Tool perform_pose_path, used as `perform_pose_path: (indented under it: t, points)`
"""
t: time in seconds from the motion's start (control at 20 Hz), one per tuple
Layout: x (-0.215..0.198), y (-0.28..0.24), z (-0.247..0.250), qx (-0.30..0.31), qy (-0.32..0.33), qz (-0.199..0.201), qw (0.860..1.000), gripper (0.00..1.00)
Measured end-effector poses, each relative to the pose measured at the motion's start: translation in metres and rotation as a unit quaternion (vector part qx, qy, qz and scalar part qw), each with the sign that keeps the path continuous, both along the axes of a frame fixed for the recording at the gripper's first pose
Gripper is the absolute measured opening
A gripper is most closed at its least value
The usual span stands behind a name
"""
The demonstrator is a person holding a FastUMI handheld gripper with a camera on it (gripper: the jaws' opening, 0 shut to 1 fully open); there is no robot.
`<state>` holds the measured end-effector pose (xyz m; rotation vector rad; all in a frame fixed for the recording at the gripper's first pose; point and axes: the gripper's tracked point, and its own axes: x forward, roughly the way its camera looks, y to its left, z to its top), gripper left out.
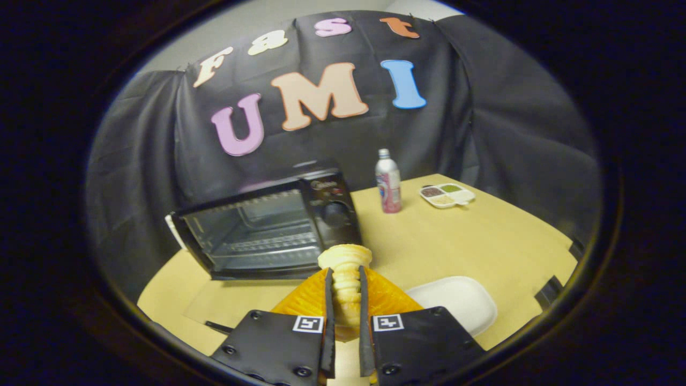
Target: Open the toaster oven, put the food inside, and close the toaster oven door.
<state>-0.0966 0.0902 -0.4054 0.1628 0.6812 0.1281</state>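
Tan table (482,241), black-draped booth, gripper (345,300) clamping pastry (345,268).

Pale ridged pastry (345,279) upright between the closed tongs (345,316), before the open black toaster oven (268,228).

My one cam rides the gripper (345,300), looking forward along its fingers. It sits above the table (482,241), near and facing the toaster oven (268,228).
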Motion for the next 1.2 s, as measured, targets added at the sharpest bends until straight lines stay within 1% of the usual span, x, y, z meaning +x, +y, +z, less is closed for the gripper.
perform_pose_path:
  t: [0.2,0.35,0.5,0.6,0.75,0.9,1.1,1.2]
  points:
    - [0.0,0.058,-0.004,0.053,0.01,0.032,0.998,0.19]
    - [0.0,0.09,-0.012,0.09,0.028,0.038,0.995,0.19]
    - [0.008,0.108,-0.022,0.115,0.038,0.032,0.992,0.19]
    - [0.016,0.12,-0.022,0.141,0.038,0.021,0.989,0.19]
    - [0.038,0.131,-0.025,0.168,0.032,-0.008,0.985,0.19]
    - [0.057,0.145,-0.039,0.166,0.03,-0.031,0.985,0.19]
    - [0.087,0.159,-0.049,0.17,0.016,-0.076,0.982,0.19]
    - [0.1,0.165,-0.051,0.153,0.006,-0.082,0.985,0.19]
